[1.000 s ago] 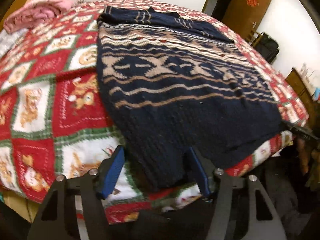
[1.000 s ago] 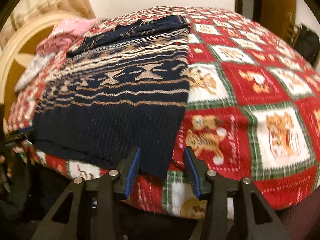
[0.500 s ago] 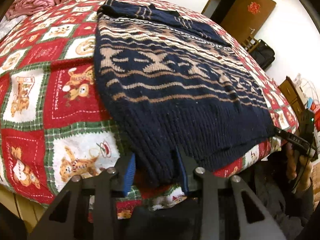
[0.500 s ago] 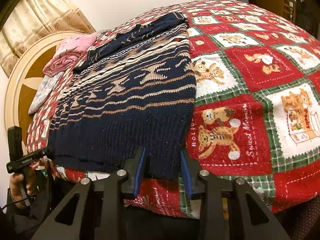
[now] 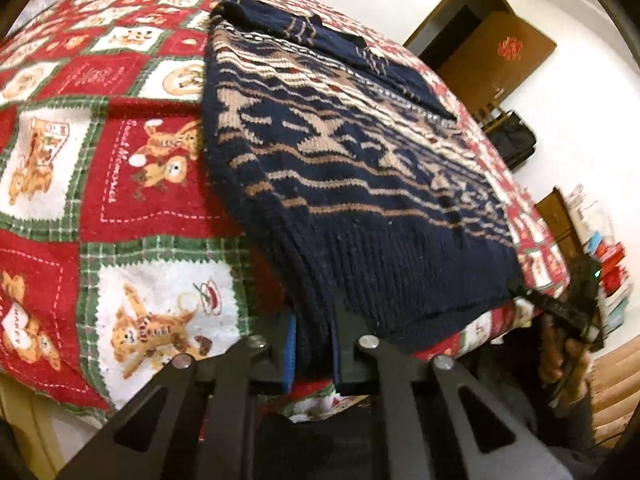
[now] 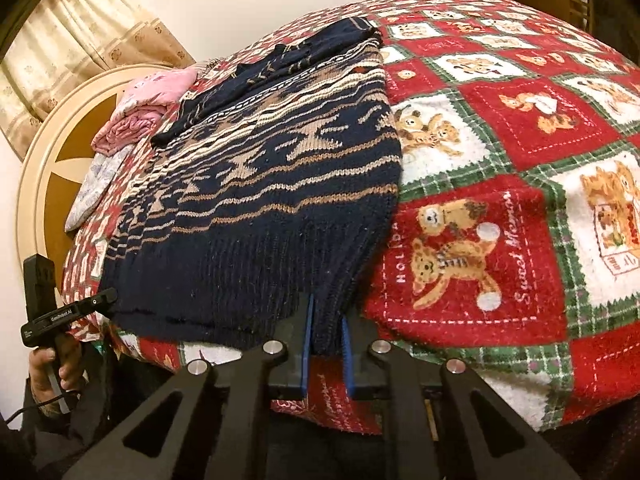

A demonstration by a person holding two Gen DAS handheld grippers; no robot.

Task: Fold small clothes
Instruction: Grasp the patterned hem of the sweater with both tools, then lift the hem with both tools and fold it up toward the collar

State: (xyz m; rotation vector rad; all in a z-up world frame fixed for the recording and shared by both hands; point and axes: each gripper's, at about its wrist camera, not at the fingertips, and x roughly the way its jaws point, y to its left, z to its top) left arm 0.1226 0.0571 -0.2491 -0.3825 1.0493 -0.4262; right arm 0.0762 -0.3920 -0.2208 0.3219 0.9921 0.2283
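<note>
We see the teddy-bear quilt (image 5: 120,208) filling both frames, the navy patterned sweater (image 5: 360,184) spread flat across its centre. At lower centre our left gripper (image 5: 313,344) is closing on the ribbed hem's corner; our right gripper (image 6: 325,336) pinches the opposite corner.

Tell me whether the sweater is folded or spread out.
Mostly spread: the sweater lies flat on the blanket, body full length, hem at the near edge. Only the sleeves look folded across its far end.
</note>
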